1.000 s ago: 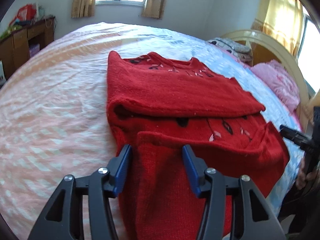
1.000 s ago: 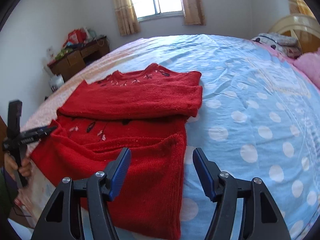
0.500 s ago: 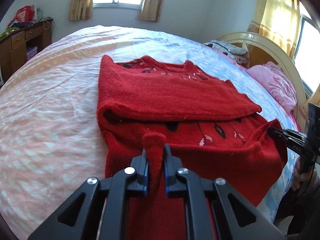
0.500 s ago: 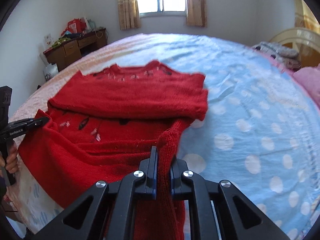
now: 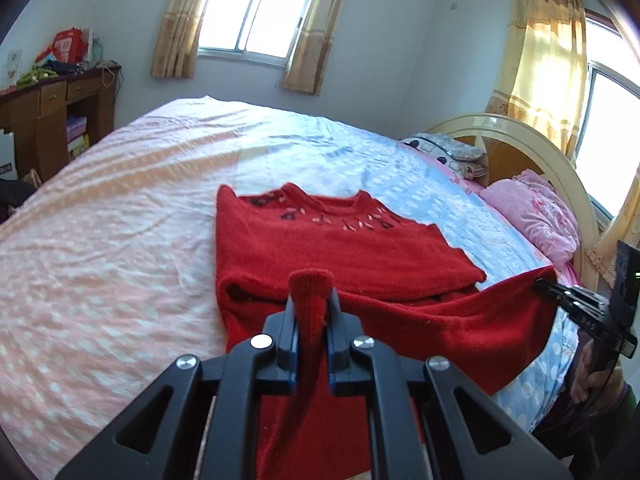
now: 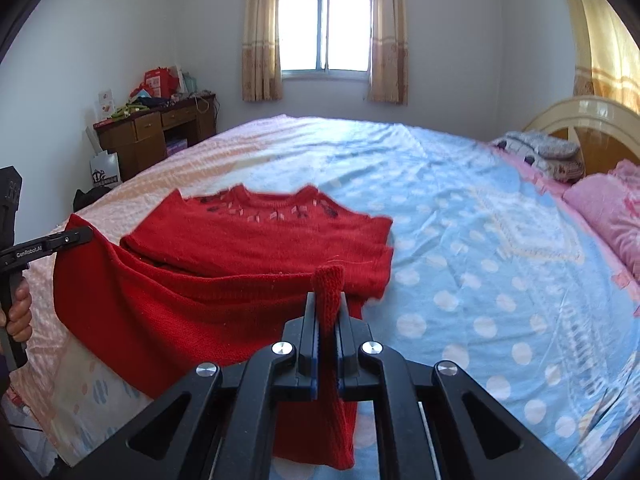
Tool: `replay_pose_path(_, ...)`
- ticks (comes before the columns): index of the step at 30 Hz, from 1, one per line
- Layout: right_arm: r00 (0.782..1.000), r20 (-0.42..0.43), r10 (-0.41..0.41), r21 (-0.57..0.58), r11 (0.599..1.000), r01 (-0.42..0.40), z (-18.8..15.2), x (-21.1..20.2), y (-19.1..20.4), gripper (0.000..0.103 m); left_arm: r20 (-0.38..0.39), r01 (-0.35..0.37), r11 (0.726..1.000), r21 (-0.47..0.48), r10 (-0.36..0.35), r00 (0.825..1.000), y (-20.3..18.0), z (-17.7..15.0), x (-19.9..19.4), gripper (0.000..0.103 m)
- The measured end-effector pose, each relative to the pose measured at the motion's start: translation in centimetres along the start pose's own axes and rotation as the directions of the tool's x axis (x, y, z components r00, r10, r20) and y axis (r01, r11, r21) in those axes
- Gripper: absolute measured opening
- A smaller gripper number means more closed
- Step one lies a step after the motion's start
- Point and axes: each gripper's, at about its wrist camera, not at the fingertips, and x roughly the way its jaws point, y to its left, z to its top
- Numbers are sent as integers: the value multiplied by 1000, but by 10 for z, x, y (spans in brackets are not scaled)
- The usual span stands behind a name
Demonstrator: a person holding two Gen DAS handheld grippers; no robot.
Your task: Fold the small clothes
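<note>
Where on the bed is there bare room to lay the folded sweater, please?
Free: the pink sheet left of the red sweater, and the blue dotted sheet between it and the pink pillow. Crowded: the near edge, where both grippers hold the hem.

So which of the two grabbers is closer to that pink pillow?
Right. The right gripper holds the red sweater's hem corner on the pink pillow's side; the left gripper holds the opposite corner, farther away.

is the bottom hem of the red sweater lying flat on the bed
No, both the left gripper and right gripper pinch the red sweater hem, lifted off the bed.
</note>
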Motion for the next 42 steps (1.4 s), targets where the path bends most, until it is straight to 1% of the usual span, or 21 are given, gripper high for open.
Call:
replay_pose_path(3,999,35,0,-7,1000,0,13,-5,0,5,0,-34,999,-13,34,999,3,12,3,10)
replay_pose_path(6,998,62,-21,-33,999,23,28,-1,1,5,-8,-75,997,-13,75,997,6,25,9,10)
replay_pose_path(10,996,81,-27,-43,999,31,52,14,-3,5,6,-83,995,-50,84,996,13,53,20,10)
replay_pose_path(14,995,93,-43,-37,998,47,78,36,-11,5,22,-107,991,-80,109,994,20,78,35,10)
replay_pose_path(17,995,94,-38,-18,999,40,100,61,-18,5,14,-127,986,-109,130,991,27,96,54,10)
replay_pose_path(19,995,91,-52,-25,998,54,113,78,-21,5,13,-150,981,-126,153,988,33,108,70,10)
replay_pose_path(24,993,79,-86,-34,995,89,145,140,-26,5,9,-201,967,-157,205,979,46,130,110,10)
replay_pose_path(26,992,62,-108,-25,994,110,148,169,-28,5,-5,-208,964,-165,210,978,52,134,131,10)
replay_pose_path(29,991,12,-132,16,991,131,145,214,-38,5,-67,-244,956,-166,236,970,62,133,173,10)
replay_pose_path(31,989,-26,-144,37,989,145,138,241,-44,5,-112,-291,947,-139,277,954,65,126,200,10)
replay_pose_path(32,985,-68,-159,40,986,162,130,260,-48,5,-142,-310,942,-127,292,946,67,121,215,10)
replay_pose_path(33,982,-96,-161,47,985,166,126,269,-53,5,-177,-320,940,-123,296,939,69,115,226,10)
replay_pose_path(34,978,-155,-141,79,985,155,120,283,-60,5,-210,-319,939,-129,288,934,71,111,233,10)
replay_pose_path(35,976,-182,-122,101,985,142,119,289,-65,5,-229,-316,939,-137,280,932,73,111,235,10)
replay_pose_path(36,976,-189,-110,113,985,133,119,291,-67,5,-219,-310,939,-147,275,936,74,112,233,12)
replay_pose_path(37,974,-202,-100,132,983,128,120,295,-71,7,-211,-310,938,-155,275,938,74,113,230,13)
replay_pose_path(38,971,-220,-98,142,981,131,119,300,-74,10,-216,-316,934,-168,278,936,77,111,230,15)
replay_pose_path(39,964,-249,-96,154,979,137,117,306,-78,18,-229,-324,927,-189,279,933,82,109,230,15)
replay_pose_path(40,949,-300,-97,183,970,157,114,314,-85,19,-242,-333,914,-230,278,930,89,107,229,17)
replay_pose_path(41,946,-310,-98,218,961,171,112,314,-91,19,-241,-331,906,-265,270,932,95,106,227,18)
replay_pose_path(42,951,-293,-103,275,943,187,110,309,-101,19,-233,-325,897,-299,261,937,101,104,224,18)
